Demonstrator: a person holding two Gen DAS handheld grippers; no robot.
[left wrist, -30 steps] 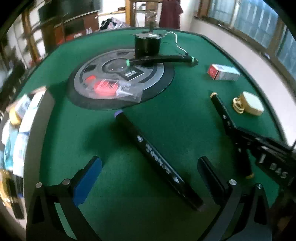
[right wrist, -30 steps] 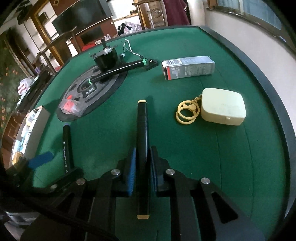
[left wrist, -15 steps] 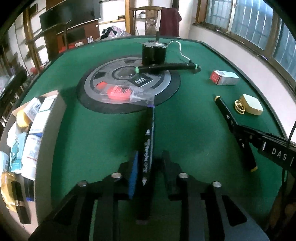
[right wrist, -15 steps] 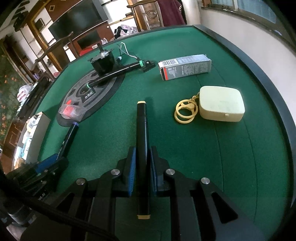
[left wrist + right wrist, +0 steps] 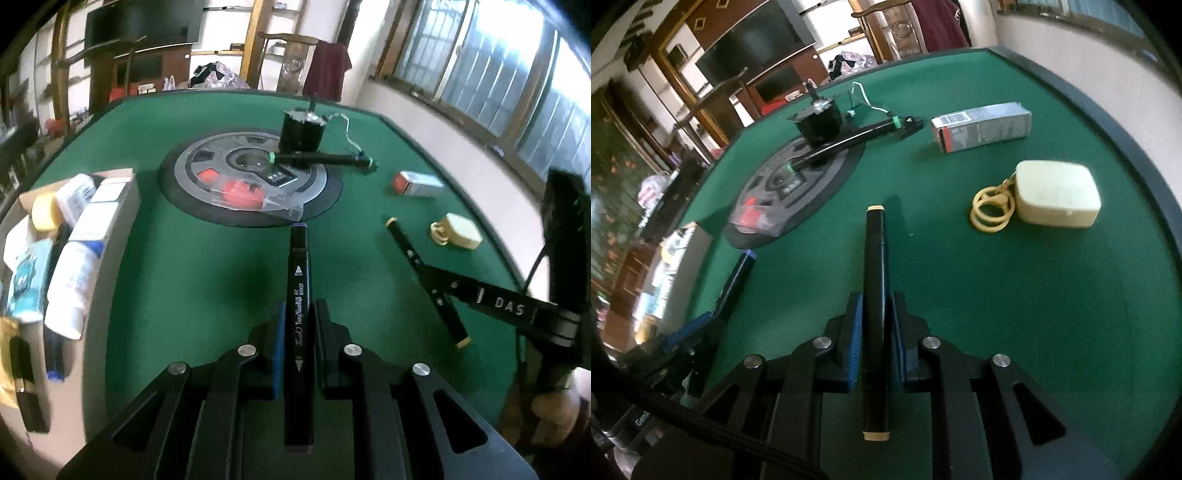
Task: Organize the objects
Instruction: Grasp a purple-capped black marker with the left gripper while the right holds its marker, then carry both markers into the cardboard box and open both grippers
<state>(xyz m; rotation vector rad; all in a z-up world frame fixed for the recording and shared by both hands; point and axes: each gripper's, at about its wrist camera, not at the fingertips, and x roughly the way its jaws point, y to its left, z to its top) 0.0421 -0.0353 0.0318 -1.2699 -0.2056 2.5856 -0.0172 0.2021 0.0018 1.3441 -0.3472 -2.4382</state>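
Note:
My left gripper (image 5: 298,314) is shut on a black marker with a purple cap end (image 5: 299,280), held above the green table and pointing toward the round grey disc (image 5: 207,162). My right gripper (image 5: 875,310) is shut on a second black marker with cream ends (image 5: 875,258), which also shows at the right in the left wrist view (image 5: 424,273). The purple-capped marker (image 5: 737,280) and the left gripper appear at the lower left of the right wrist view.
A cardboard box (image 5: 122,206) packed with several items stands at the table's left edge. On the disc lie a red packet (image 5: 243,192), a black motor (image 5: 303,129) and a black rod (image 5: 321,159). A small red-and-grey carton (image 5: 982,127) and a cream case with rings (image 5: 1056,194) lie right.
The left gripper closed from wide open onto the purple-capped marker, which lay slanted on the table, and lifted it straight between the jaws. The right gripper kept its marker and hardly moved.

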